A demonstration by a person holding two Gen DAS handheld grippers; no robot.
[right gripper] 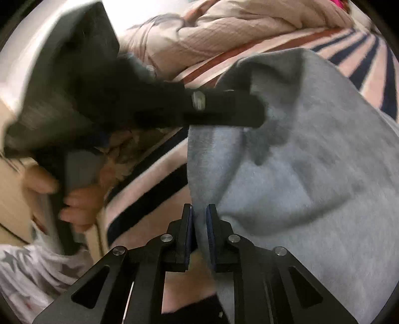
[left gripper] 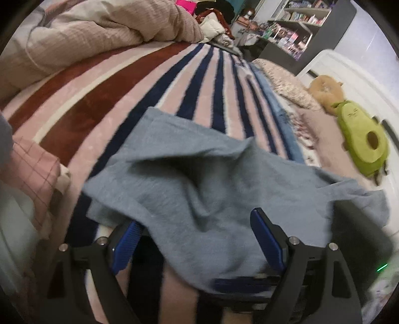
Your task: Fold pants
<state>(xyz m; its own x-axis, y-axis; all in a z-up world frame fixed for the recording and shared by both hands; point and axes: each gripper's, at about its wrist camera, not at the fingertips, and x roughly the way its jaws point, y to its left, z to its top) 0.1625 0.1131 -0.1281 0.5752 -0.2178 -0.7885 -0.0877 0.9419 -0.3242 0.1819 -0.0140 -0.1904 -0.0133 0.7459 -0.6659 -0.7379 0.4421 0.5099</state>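
The grey-blue pants (left gripper: 199, 179) lie rumpled on a striped blanket (left gripper: 139, 84) on the bed. In the left wrist view my left gripper (left gripper: 197, 221) is open, its blue pads wide apart with the pants fabric draped between and over them. In the right wrist view my right gripper (right gripper: 199, 219) is shut on an edge of the pants (right gripper: 299, 154), the fabric pinched between its blue pads. The left gripper's black body (right gripper: 154, 107) shows at the upper left there, its tip at the pants' far edge, with a hand (right gripper: 82, 197) on its handle.
A beige quilt (left gripper: 104, 27) is bunched at the bed's far side. A pink checked cloth (left gripper: 32, 172) lies at the left. A green avocado plush (left gripper: 361, 139) and a brown plush (left gripper: 324, 89) lie at the right. Shelves (left gripper: 299, 22) stand beyond.
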